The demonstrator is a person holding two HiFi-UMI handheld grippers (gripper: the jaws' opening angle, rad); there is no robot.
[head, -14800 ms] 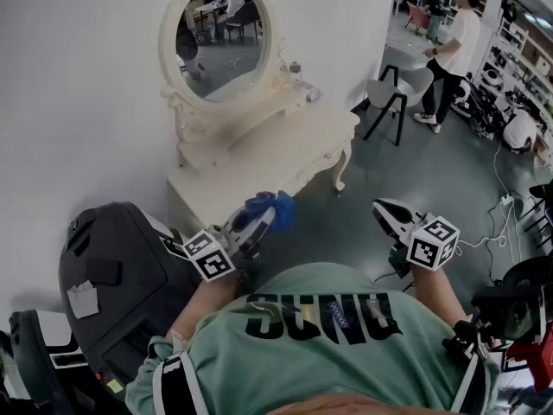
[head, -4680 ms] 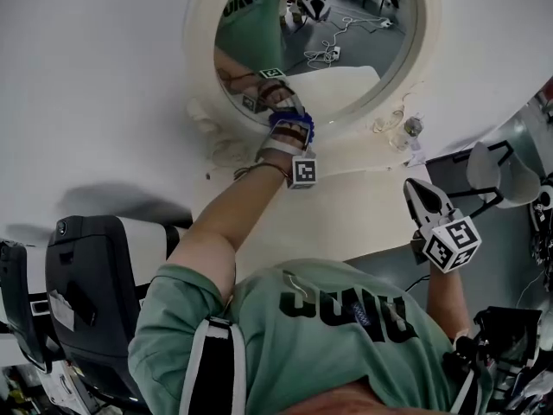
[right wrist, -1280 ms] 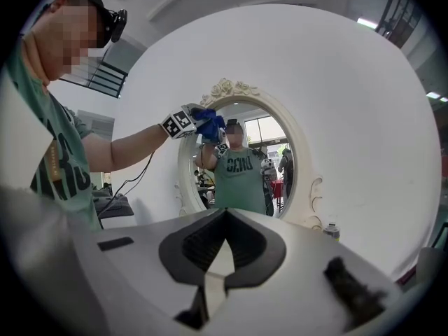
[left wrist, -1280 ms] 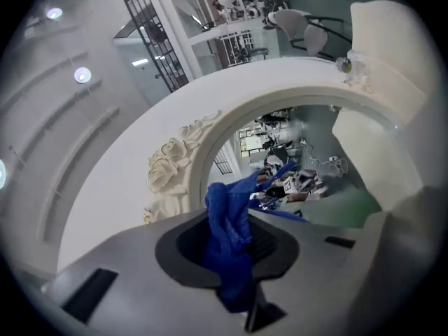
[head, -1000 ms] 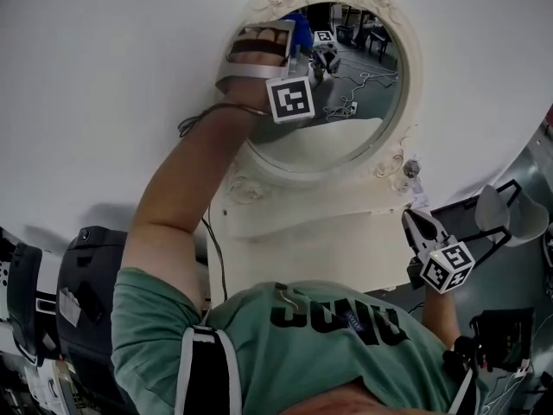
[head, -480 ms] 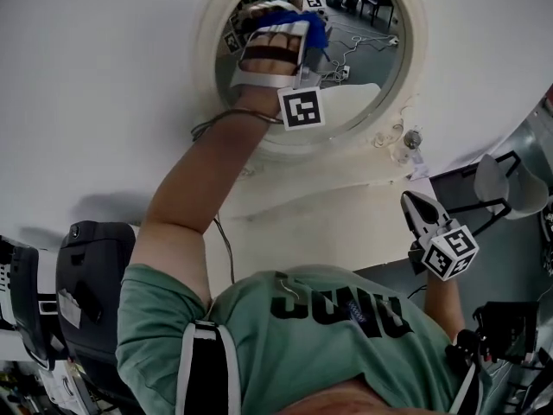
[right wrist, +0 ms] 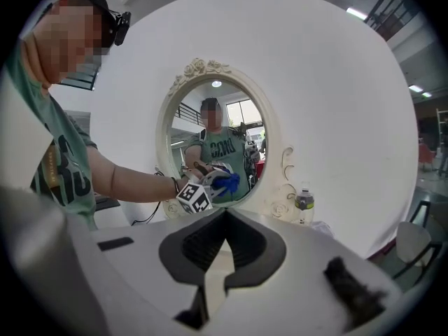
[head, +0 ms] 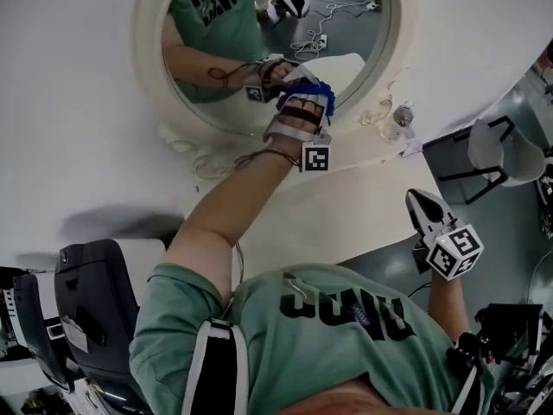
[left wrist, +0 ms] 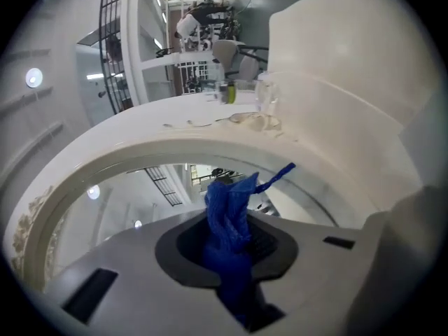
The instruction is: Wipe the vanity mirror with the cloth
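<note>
1. The left tongs point(left wrist: 229, 247) are clamped on a bunched blue cloth point(left wrist: 225, 201), which sticks out past their tips
2. In the head view the cloth sits against the glass of the oval vanity mirror point(head: 216, 67), low on its right side and just inside the cream frame point(head: 147, 59)
3. The person's left arm point(head: 229, 210) stretches from the green shirt point(head: 346, 335) up to the mirror, and the glass reflects that arm and the shirt
4. The right tongs point(head: 422, 202) hang low at the right, near the front edge of the white tabletop point(head: 363, 188) and well apart from the mirror; their jaws are drawn together with nothing between them
5. A small clear bottle point(head: 398, 119) stands on the tabletop just beside the right end of the mirror's base
6. A pale chair point(head: 505, 150) stands on the grey floor beyond the tabletop
</note>
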